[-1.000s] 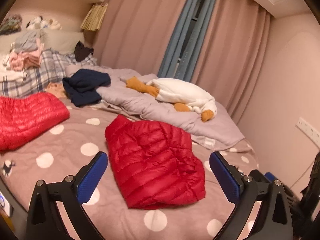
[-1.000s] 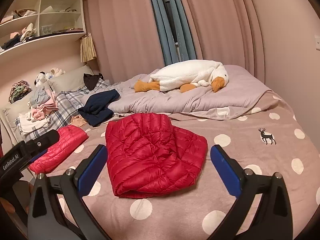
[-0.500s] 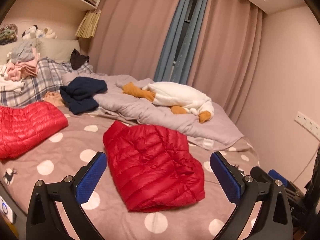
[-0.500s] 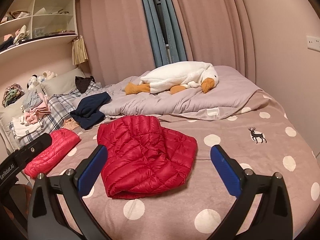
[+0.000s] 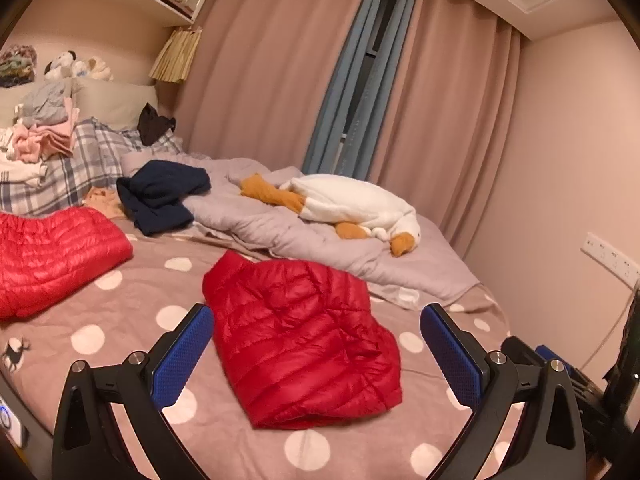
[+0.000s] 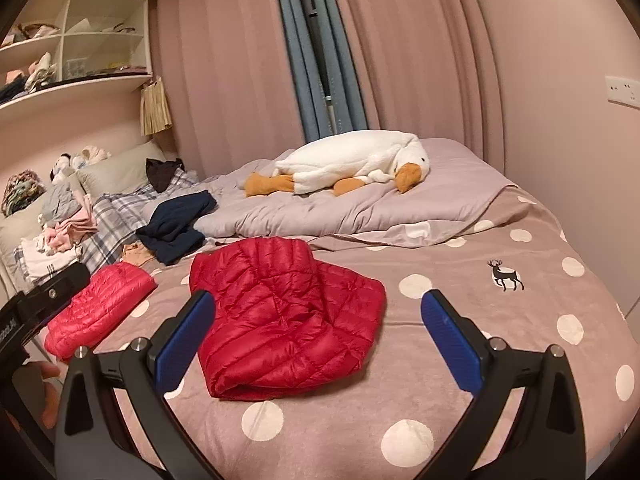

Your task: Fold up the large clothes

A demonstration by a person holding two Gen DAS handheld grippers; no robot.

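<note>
**Both jaws apart above folded red jacket**

Jaws spread wide on both grippers, nothing between the blue pads. Left gripper (image 5: 314,354) hangs over the near edge of the bed (image 5: 132,320), clear of the cloth. Right gripper (image 6: 318,344) likewise, holding nothing.

Left to right across the bed, left wrist view:
- Clothes pile (image 5: 38,138) on a plaid pillow (image 5: 86,160) at the head end.
- Second red jacket (image 5: 52,256), lying flat, well apart from the first.
- Navy garment (image 5: 162,196), crumpled, just beside the grey duvet (image 5: 280,236).
- Red jacket (image 5: 300,340), folded into a compact bundle, lying on the polka-dot sheet in the middle of the bed, straight ahead of the jaws; not touched by either gripper.
- Plush goose (image 5: 352,204) lying on the duvet, beak toward the right wall.

Right wrist view: red jacket (image 6: 280,312) sits between the two pads in line of sight, beyond them. Part of the left gripper's body and a hand (image 6: 44,384) show at the left edge. Deer print (image 6: 505,276) on the sheet, right of the jacket. Curtains (image 6: 400,52) behind the bed.
</note>
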